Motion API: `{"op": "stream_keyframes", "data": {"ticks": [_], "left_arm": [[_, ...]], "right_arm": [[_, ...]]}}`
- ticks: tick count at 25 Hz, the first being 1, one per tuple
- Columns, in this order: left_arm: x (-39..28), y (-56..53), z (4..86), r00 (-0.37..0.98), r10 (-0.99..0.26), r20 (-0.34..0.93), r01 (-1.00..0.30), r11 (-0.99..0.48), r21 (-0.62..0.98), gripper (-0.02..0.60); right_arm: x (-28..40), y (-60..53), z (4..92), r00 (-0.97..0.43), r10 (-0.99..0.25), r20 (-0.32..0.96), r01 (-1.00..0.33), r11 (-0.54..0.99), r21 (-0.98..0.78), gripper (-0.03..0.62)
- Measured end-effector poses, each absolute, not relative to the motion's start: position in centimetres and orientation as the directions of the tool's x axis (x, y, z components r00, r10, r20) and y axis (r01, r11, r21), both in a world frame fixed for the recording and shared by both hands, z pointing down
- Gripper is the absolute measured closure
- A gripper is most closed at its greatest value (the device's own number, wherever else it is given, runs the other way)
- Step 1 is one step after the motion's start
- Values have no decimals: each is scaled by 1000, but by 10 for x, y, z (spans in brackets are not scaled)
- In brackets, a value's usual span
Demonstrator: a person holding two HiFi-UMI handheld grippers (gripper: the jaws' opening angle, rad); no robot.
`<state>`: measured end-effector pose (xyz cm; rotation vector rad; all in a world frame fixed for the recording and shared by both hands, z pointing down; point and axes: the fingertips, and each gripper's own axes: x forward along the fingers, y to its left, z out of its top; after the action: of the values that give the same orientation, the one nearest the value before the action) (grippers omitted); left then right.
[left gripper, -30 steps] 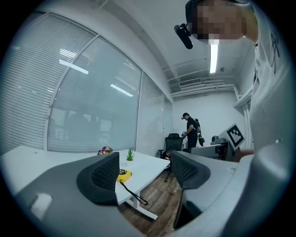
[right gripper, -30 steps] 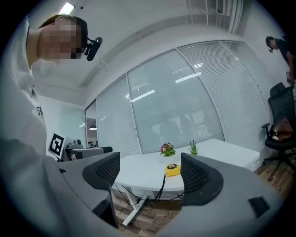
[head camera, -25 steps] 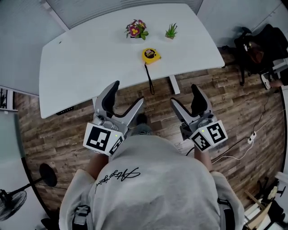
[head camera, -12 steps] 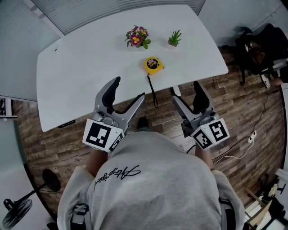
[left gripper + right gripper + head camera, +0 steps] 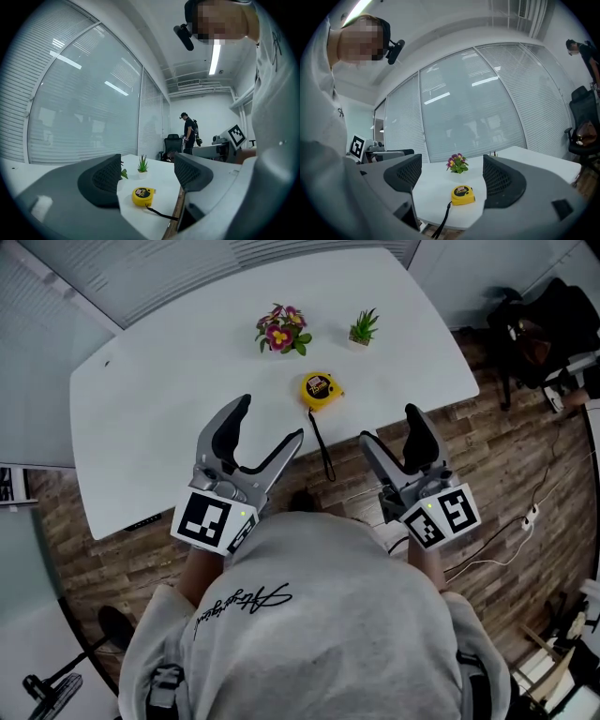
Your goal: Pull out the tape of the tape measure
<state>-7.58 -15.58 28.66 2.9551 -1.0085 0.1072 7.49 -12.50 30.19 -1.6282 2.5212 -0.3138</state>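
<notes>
Light is even and bright; a ceiling light strip (image 5: 214,58) glares, and both gripper views bend strongly toward dark round edges.

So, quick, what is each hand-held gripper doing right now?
Left hand-held gripper: open, holding nothing.
Right hand-held gripper: open, holding nothing.
</notes>
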Motion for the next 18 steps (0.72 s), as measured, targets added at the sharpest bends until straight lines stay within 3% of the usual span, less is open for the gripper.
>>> {"op": "stream_keyframes", "data": {"ticks": [18], "left_arm": [[-56,-177,300,740,-667,90,-670,-743,7,242]], "right_arm": [[94,-160,315,-497,-867,40,-843,472,-258,206]]}}
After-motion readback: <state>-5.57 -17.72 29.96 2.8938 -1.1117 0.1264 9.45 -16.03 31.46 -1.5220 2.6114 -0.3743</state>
